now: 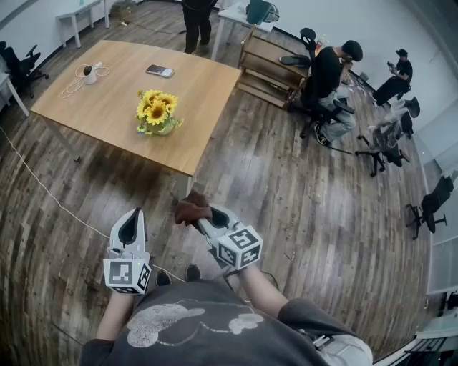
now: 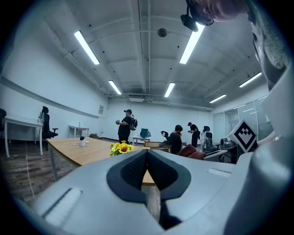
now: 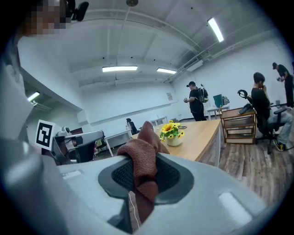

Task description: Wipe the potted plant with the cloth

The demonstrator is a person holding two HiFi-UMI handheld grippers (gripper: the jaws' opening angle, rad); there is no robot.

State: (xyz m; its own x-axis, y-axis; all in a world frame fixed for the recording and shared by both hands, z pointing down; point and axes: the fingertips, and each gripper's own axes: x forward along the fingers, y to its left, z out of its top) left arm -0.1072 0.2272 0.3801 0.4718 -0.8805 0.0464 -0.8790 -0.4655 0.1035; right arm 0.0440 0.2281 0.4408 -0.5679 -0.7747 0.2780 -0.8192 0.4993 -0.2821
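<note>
A potted plant (image 1: 156, 113) with yellow sunflowers in a small pale pot stands on the wooden table (image 1: 114, 100), near its front edge; it also shows as the plant (image 2: 120, 148) and the plant (image 3: 172, 132) in the gripper views. My right gripper (image 1: 198, 215) is shut on a brown-red cloth (image 1: 191, 210), which bunches out past the jaws as the cloth (image 3: 143, 158). My left gripper (image 1: 133, 221) is shut with nothing in it, its dark pads (image 2: 138, 167) pressed together. Both grippers hang over the floor, well short of the table.
On the table lie a phone (image 1: 159, 71) and a small white device with a cable (image 1: 89, 73). A wooden shelf unit (image 1: 268, 68) stands to the right of the table. People sit on office chairs (image 1: 325, 82) at the right; another stands behind the table (image 1: 197, 21).
</note>
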